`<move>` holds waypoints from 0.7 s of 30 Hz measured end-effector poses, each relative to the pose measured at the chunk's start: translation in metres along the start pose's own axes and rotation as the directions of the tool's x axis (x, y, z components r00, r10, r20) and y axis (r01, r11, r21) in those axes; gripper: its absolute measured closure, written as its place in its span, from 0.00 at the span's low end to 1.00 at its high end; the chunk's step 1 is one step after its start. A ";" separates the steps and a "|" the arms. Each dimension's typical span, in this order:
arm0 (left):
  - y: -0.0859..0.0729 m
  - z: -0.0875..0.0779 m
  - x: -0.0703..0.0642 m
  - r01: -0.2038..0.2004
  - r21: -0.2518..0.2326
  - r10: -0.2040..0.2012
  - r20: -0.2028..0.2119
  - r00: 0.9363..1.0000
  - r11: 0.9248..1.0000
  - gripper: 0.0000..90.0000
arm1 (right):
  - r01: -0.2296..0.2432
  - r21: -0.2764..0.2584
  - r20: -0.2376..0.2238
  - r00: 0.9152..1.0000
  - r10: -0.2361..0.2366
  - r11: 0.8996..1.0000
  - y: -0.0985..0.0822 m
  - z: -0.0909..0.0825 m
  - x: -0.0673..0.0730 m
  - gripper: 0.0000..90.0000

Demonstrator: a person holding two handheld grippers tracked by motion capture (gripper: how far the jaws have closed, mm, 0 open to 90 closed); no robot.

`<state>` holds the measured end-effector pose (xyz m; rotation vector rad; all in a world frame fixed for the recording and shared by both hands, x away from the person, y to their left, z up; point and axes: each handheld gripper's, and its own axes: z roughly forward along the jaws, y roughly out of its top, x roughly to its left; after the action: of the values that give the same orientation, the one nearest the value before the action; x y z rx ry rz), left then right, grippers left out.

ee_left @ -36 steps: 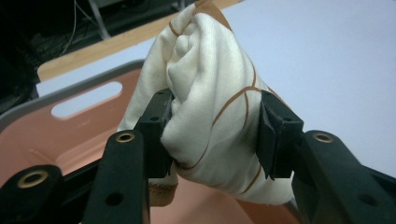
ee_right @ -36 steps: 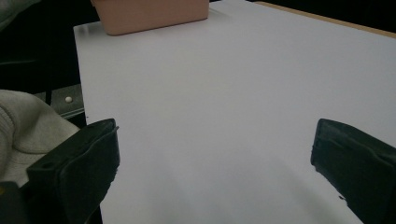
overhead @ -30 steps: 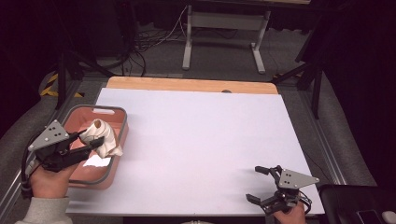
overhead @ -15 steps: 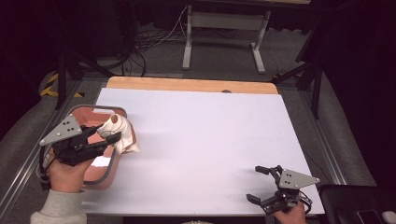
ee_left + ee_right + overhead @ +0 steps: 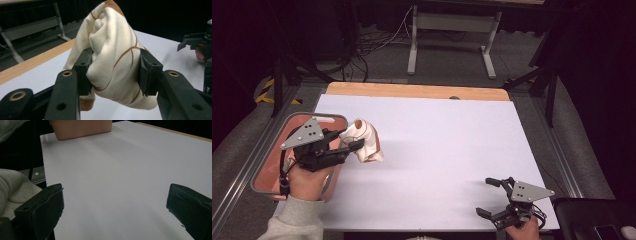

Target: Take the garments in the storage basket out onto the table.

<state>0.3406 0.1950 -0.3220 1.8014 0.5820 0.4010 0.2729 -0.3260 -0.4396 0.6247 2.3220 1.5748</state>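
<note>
A bunched cream cloth with thin brown lines (image 5: pixel 364 140) hangs above the white table's left side, just right of the pink bin (image 5: pixel 272 180). My left gripper (image 5: pixel 352 145) is shut on the cloth (image 5: pixel 113 57), whose bulk fills the gap between the two black jaws in the left gripper view (image 5: pixel 115 72). My right gripper (image 5: pixel 489 197) rests near the table's front right corner, jaws spread wide with nothing between them (image 5: pixel 112 202).
The white table sheet (image 5: pixel 452 145) stretches between the two grippers, with a wooden strip (image 5: pixel 412 91) along its far edge. The pink bin (image 5: pixel 80 127) shows at the far end in the right gripper view. A grey sleeve (image 5: pixel 12 187) lies at that view's left.
My left gripper has lifted the cloth out of the pink bin and carried it right, over the table's left part. The right gripper has stayed put.
</note>
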 end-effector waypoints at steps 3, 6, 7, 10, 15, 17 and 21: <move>0.004 0.011 -0.005 -0.004 -0.016 0.004 0.033 0.999 1.000 0.60 | 0.000 -0.001 0.000 1.000 0.000 1.000 0.000 0.000 0.000 0.02; 0.006 0.023 -0.010 -0.010 -0.021 0.011 0.062 0.998 1.000 0.60 | -0.001 -0.004 0.000 1.000 0.001 1.000 0.000 -0.001 0.000 0.02; 0.007 0.027 -0.011 -0.018 -0.020 0.019 0.065 0.998 1.000 0.59 | -0.001 -0.004 -0.001 1.000 0.001 1.000 0.000 -0.001 0.000 0.02; 0.009 0.037 -0.016 -0.021 -0.023 0.022 0.088 0.996 1.000 0.59 | -0.002 -0.006 -0.002 1.000 0.002 1.000 0.000 -0.001 0.000 0.02; 0.009 0.053 -0.024 -0.032 -0.018 0.034 0.110 0.993 0.999 0.59 | -0.003 -0.005 -0.003 1.000 0.003 1.000 0.000 -0.001 0.000 0.02; 0.008 0.059 -0.026 -0.032 -0.018 0.034 0.120 0.992 0.999 0.59 | -0.001 -0.003 -0.005 1.000 0.001 1.000 0.000 -0.001 0.000 0.02; 0.006 0.071 -0.029 -0.025 -0.010 0.026 0.131 0.991 1.000 0.59 | -0.001 -0.002 -0.005 1.000 0.001 1.000 0.000 -0.001 0.000 0.02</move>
<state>0.3566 0.1210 -0.3374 1.8130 0.4655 0.2998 0.2727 -0.3267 -0.4393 0.6220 2.3242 1.5807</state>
